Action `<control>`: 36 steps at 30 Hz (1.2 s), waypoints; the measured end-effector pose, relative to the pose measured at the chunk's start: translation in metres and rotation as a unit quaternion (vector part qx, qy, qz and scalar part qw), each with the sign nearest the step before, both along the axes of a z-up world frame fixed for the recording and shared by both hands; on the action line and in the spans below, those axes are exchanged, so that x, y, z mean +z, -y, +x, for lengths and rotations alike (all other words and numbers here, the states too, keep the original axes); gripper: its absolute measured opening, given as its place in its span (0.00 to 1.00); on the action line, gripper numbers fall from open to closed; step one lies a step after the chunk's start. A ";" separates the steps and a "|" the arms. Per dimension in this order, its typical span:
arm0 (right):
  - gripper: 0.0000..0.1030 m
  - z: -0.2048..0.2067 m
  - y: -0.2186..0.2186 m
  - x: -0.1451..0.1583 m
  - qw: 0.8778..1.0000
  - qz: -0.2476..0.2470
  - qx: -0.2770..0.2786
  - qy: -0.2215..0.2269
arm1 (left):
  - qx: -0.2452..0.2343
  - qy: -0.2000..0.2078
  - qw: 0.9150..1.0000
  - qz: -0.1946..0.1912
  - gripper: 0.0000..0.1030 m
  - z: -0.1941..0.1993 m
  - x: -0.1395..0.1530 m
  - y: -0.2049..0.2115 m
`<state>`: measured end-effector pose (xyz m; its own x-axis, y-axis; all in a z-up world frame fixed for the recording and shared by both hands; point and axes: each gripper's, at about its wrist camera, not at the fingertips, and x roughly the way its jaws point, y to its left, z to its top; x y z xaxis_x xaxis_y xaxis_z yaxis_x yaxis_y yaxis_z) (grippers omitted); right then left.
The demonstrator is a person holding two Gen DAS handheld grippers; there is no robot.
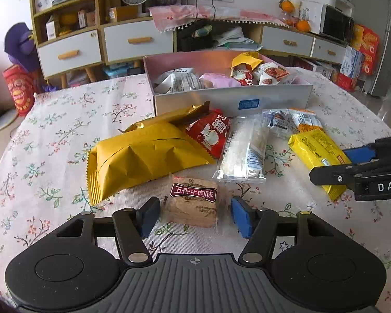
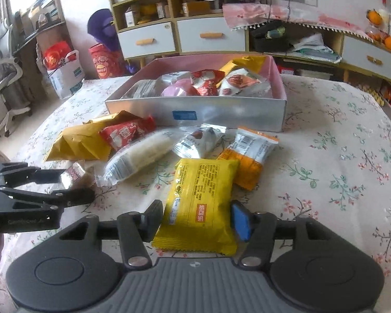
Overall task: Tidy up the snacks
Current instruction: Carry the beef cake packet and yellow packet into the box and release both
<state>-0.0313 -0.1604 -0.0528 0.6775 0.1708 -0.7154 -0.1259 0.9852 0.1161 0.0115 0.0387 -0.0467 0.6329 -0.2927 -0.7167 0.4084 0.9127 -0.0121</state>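
Note:
A brown biscuit packet (image 1: pixel 191 203) with a dark red label lies on the floral tablecloth between the fingers of my left gripper (image 1: pixel 194 215). Both pads sit against the sides of its wrapper. My right gripper (image 2: pixel 195 220) is shut on a yellow snack packet (image 2: pixel 199 203), one pad on each long edge. In the left wrist view that yellow packet (image 1: pixel 316 151) shows at the far right with the right gripper (image 1: pixel 349 164) on it. The silver box (image 1: pixel 232 101) with a pink inside stands behind and holds several snacks.
Loose on the cloth before the box are a large gold bag (image 1: pixel 148 161), a red packet (image 1: pixel 211 133), a clear white packet (image 1: pixel 243 151), a small white packet (image 2: pixel 199 142) and an orange-and-white packet (image 2: pixel 250 159). Drawers and shelves line the back wall.

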 end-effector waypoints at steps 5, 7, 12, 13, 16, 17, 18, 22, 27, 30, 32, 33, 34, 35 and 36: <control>0.35 0.001 -0.001 0.001 1.000 -0.013 -0.001 0.003 | -0.001 0.003 1.000 0.004 0.49 -0.002 0.002 0.003; 0.34 0.001 -0.001 0.001 1.000 -0.010 -0.004 0.001 | 0.000 0.009 1.000 0.005 0.41 -0.002 0.005 0.004; 0.34 0.002 0.002 0.005 1.000 0.003 -0.011 -0.006 | 0.004 -0.004 1.000 -0.002 0.38 -0.001 0.010 0.004; 0.33 0.003 0.003 0.006 1.000 0.007 -0.013 -0.007 | 0.005 -0.005 1.000 -0.003 0.37 0.000 0.011 0.003; 0.33 0.003 0.006 0.011 1.000 0.020 -0.017 -0.004 | 0.008 -0.010 1.000 -0.011 0.37 0.000 0.015 0.001; 0.33 0.003 0.006 0.013 1.000 0.024 -0.017 -0.004 | 0.010 -0.012 1.000 -0.015 0.37 0.000 0.016 0.001; 0.33 0.003 0.007 0.015 0.999 0.029 -0.018 -0.004 | 0.012 -0.013 1.000 -0.020 0.37 0.000 0.018 0.000; 0.33 0.004 0.010 0.022 0.999 0.049 -0.021 -0.002 | 0.016 -0.012 0.999 -0.030 0.37 0.001 0.026 -0.001; 0.33 0.007 0.016 0.031 0.997 0.066 -0.030 0.005 | 0.024 -0.011 0.998 -0.052 0.37 0.005 0.037 -0.001; 0.33 0.012 0.019 0.036 0.996 0.076 -0.038 0.009 | 0.026 -0.006 0.998 -0.063 0.37 0.008 0.045 0.001; 0.33 0.015 0.021 0.039 0.995 0.085 -0.042 0.010 | 0.027 -0.002 0.997 -0.072 0.37 0.010 0.050 0.003; 0.33 0.016 0.022 0.040 0.995 0.087 -0.042 0.011 | 0.028 0.000 0.997 -0.076 0.37 0.011 0.053 0.003; 0.33 0.017 0.022 0.042 0.995 0.090 -0.043 0.013 | 0.030 0.002 0.996 -0.081 0.37 0.012 0.056 0.004; 0.33 0.019 0.022 0.044 0.995 0.092 -0.045 0.015 | 0.031 0.005 0.996 -0.085 0.37 0.013 0.059 0.004; 0.33 0.020 0.023 0.046 0.994 0.096 -0.048 0.017 | 0.034 0.008 0.995 -0.088 0.37 0.013 0.062 0.004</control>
<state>-0.0114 -0.1832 -0.0070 0.7199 0.2362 -0.6526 -0.0401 0.9529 0.3007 0.0247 0.0347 0.0154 0.6667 -0.3691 -0.6475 0.3472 0.9225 -0.1683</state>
